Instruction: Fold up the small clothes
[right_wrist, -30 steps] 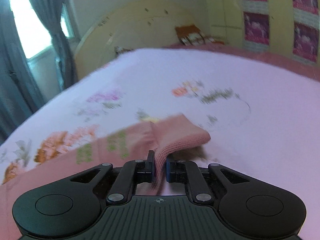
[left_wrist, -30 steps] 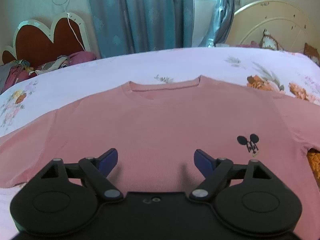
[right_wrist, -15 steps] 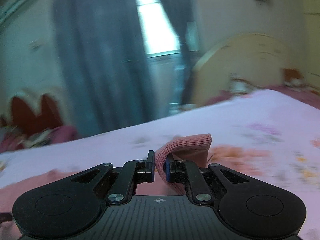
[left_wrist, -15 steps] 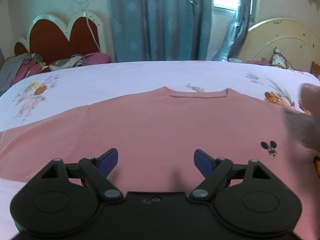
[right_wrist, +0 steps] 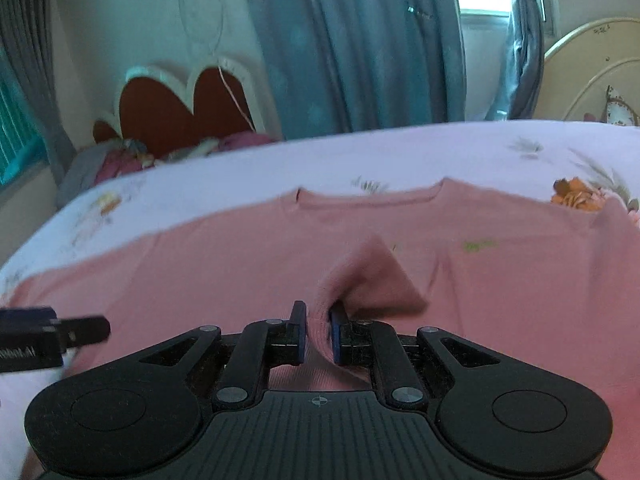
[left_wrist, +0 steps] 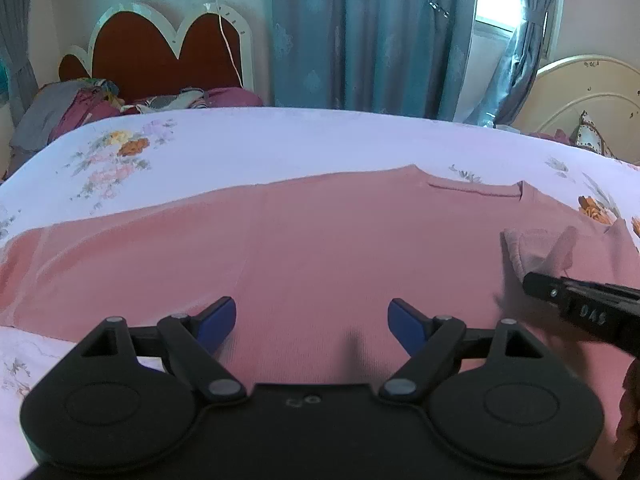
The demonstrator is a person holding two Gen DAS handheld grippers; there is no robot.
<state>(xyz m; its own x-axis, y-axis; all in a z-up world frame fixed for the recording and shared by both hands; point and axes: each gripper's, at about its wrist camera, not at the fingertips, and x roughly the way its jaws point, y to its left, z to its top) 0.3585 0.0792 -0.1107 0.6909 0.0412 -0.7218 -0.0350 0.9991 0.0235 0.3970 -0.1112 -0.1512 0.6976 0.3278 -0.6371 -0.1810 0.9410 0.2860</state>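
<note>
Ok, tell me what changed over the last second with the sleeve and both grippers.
The right gripper swung the pink sleeve from out over the bedsheet inward across the sweater; its jaws are opening now, the cuff still between them. It has come into the left wrist view. The left gripper slid sideways along the sweater, open and empty as before. The sweater body stayed flat.

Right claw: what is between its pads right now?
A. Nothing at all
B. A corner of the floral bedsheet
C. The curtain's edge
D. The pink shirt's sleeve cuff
D. In the right wrist view the right claw has the ribbed sleeve cuff of the pink shirt between its pads, carried in over the shirt's body; its jaws are just starting to open.
</note>
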